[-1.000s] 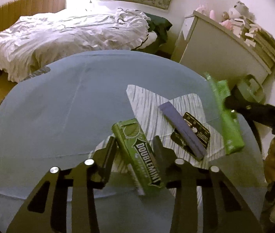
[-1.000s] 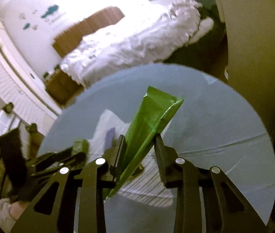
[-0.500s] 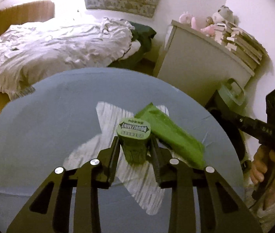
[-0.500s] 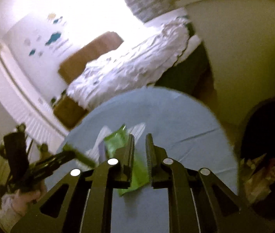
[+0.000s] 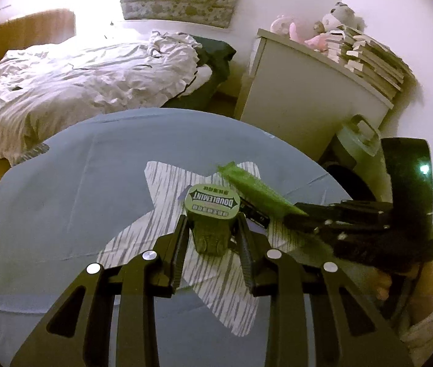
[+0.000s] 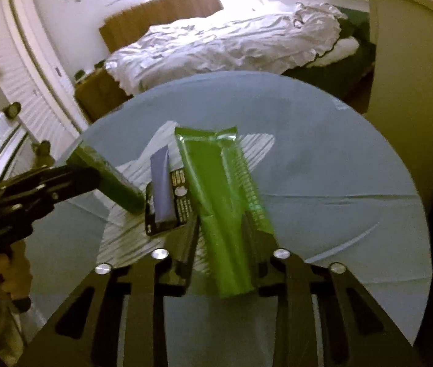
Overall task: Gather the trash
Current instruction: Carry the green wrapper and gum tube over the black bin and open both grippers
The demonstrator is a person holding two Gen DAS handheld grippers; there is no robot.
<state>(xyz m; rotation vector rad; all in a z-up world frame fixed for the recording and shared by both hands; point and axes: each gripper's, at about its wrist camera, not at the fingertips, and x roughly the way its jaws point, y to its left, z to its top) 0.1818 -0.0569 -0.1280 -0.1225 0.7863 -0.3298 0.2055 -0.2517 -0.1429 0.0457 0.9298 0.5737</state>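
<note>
The left hand-held gripper (image 5: pixel 213 235) has its two fingers clamped on a green Doublemint gum pack (image 5: pixel 211 220), holding it up off the table with the printed end facing back along the fingers. The right hand-held gripper (image 6: pixel 221 241) is pinched on a long green wrapper (image 6: pixel 216 195), which runs forward between the fingers and sticks out ahead of them, tilted up over the table. Below both, on the round table (image 5: pixel 63 202) with its blue-grey cover, lies a white cloth with grey stripes (image 5: pixel 167 183), spread roughly at the centre. On that cloth, just left of the green wrapper in the right wrist view, rests a black card with white print (image 6: pixel 181 198) with a purple strip (image 6: pixel 161 186) lying across it. Past the table stands a bed (image 5: pixel 78 73) with rumpled white bedding and a brown headboard. To the right of it is a pale cabinet (image 5: pixel 308 101) topped with stacked books (image 5: pixel 372 58) and pink stuffed toys (image 5: pixel 302 27).
</note>
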